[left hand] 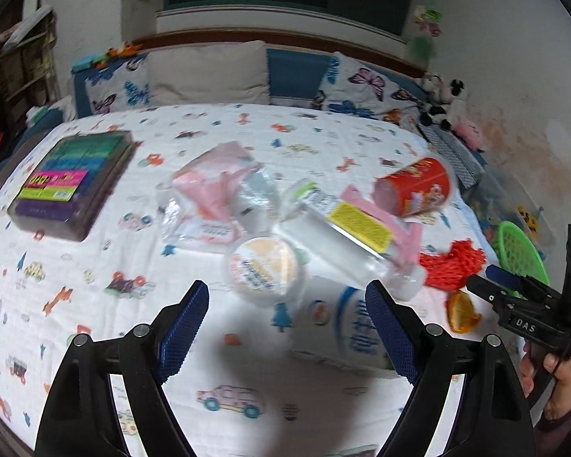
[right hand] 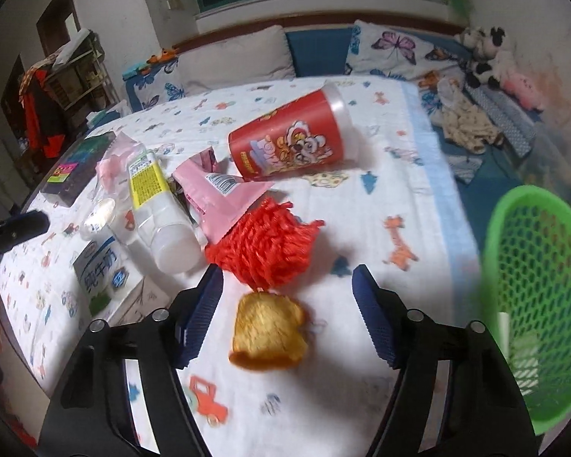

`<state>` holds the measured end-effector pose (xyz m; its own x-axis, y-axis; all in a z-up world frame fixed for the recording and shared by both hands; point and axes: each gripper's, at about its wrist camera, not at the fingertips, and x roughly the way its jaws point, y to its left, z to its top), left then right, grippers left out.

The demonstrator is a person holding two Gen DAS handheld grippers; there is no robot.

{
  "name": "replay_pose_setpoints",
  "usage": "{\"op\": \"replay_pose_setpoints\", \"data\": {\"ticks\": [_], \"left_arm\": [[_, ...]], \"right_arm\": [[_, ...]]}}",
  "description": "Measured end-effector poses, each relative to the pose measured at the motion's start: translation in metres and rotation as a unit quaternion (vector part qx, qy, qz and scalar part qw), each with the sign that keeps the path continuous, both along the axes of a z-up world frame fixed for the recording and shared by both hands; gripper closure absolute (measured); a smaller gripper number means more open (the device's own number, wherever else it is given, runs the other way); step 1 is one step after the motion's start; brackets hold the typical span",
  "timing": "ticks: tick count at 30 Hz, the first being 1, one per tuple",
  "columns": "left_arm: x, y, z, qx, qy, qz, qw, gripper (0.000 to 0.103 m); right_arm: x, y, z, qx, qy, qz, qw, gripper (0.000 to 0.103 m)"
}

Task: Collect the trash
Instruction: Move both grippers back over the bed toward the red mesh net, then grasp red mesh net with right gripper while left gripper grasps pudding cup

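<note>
The right gripper [right hand: 287, 314] is being held released, its blue pads spread wide, with nothing being gripped. An orange peel piece [right hand: 268, 337] is lying on the bedsheet [right hand: 380, 198] between the pads, apart from both. Just beyond it, at twelve o'clock, a red net bag [right hand: 264, 243] is being seen bunched up, touching the peel's far edge. At eleven o'clock a clear plastic bottle [right hand: 160, 213] with a yellow label is lying on its side, overlapping a pink wrapper [right hand: 224, 198]. At twelve o'clock, farther out, a red snack canister [right hand: 289, 139] is lying tipped over. At nine o'clock a milk carton [right hand: 102, 274] is resting flat. At three o'clock a green mesh basket [right hand: 536, 289] is being seen beside the bed's edge, blurred.

The left gripper [left hand: 287, 331] is likewise being held released, its pads wide apart and nothing being grasped. The milk carton [left hand: 342, 323] is lying at two o'clock, partly behind the right-side pad. At twelve o'clock a round lidded cup [left hand: 264, 266] is sitting just beyond the pads. The bottle [left hand: 342, 232] and the clear packets with pink wrappers [left hand: 217, 190] are lying beyond it. At ten o'clock a dark box [left hand: 70, 182] with coloured labels is resting well apart from the litter. At three o'clock the right gripper [left hand: 495, 278] is being seen above the peel [left hand: 462, 312].
</note>
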<state>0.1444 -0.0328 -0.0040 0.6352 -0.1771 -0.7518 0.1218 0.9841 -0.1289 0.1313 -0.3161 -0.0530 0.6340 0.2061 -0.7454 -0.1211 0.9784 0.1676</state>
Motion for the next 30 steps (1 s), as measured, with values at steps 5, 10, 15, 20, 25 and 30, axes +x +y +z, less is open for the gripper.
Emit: {"op": "replay_pose_setpoints", "data": {"ticks": [5, 10, 15, 20, 25, 30], "left_arm": [[0.009, 0.013, -0.005, -0.005, 0.012, 0.016, 0.9998, 0.021], [0.028, 0.016, -0.015, -0.017, 0.036, 0.021, 0.999, 0.021], [0.048, 0.012, -0.029, -0.003, 0.063, 0.025, 0.9977, 0.021], [0.059, 0.009, -0.04, 0.011, 0.076, 0.028, 0.9967, 0.019], [0.072, 0.004, -0.053, 0.017, 0.095, 0.032, 0.9948, 0.019], [0.077, 0.0, -0.059, 0.001, 0.105, 0.025, 0.9942, 0.033]], "right_arm": [[0.016, 0.003, -0.011, 0.01, 0.015, -0.005, 1.0, 0.046], [0.017, 0.002, -0.012, 0.015, 0.015, -0.007, 1.0, 0.057], [0.011, -0.002, -0.005, 0.009, 0.004, -0.009, 1.0, 0.062], [0.006, -0.008, 0.003, 0.01, -0.006, -0.012, 1.0, 0.062], [-0.003, -0.012, 0.01, 0.001, -0.017, -0.013, 1.0, 0.063], [-0.013, -0.019, 0.021, -0.012, -0.03, -0.017, 0.999, 0.063]]}}
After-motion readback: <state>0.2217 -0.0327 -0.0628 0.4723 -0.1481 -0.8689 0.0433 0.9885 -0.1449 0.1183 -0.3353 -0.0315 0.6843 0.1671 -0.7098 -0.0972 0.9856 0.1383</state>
